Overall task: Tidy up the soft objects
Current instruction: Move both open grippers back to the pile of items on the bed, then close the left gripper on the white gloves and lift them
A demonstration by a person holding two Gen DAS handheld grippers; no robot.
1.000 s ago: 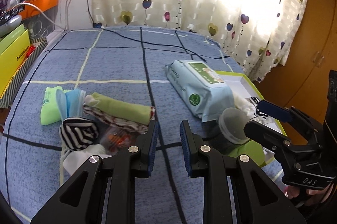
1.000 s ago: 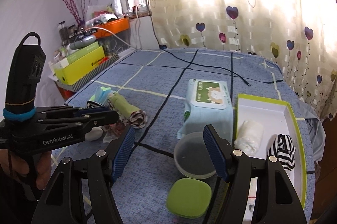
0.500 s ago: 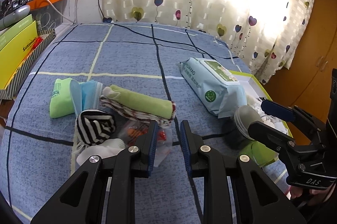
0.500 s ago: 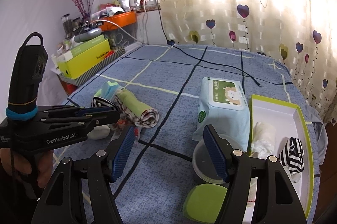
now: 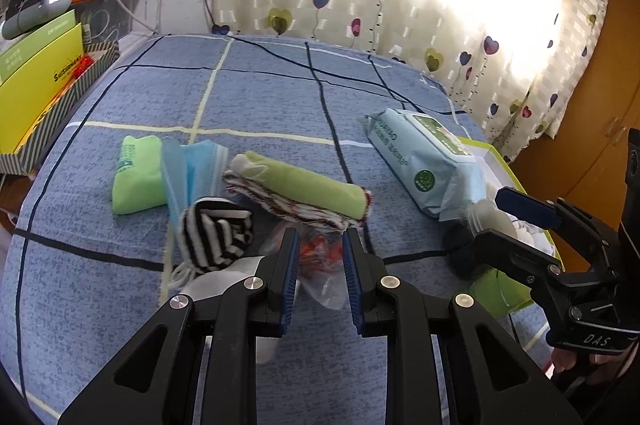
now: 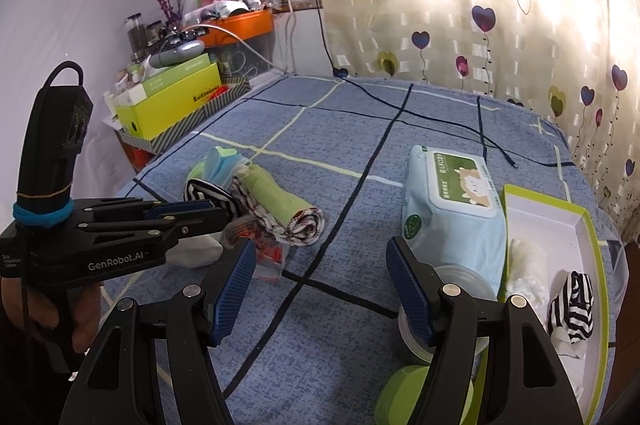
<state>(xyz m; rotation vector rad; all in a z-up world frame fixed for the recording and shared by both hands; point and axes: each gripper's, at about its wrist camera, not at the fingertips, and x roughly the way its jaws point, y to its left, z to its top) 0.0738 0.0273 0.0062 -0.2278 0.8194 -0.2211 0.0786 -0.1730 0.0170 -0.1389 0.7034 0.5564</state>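
Left gripper (image 5: 319, 241) narrowly parted, seemingly empty; right gripper (image 6: 320, 257) wide.

A home bedroom: a bed (image 5: 256, 97) under a blue checked sheet fills the view, heart-print curtains (image 6: 480, 5) hang over a sunlit window, a wooden wardrobe (image 5: 600, 129) stands alongside, and household clutter crowds an orange shelf (image 6: 244, 25).

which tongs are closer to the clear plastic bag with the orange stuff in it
Left. The left tongs hang right over the clear plastic bag, their tips framing it. The right tongs are off to its side, nearer the wet wipes pack.
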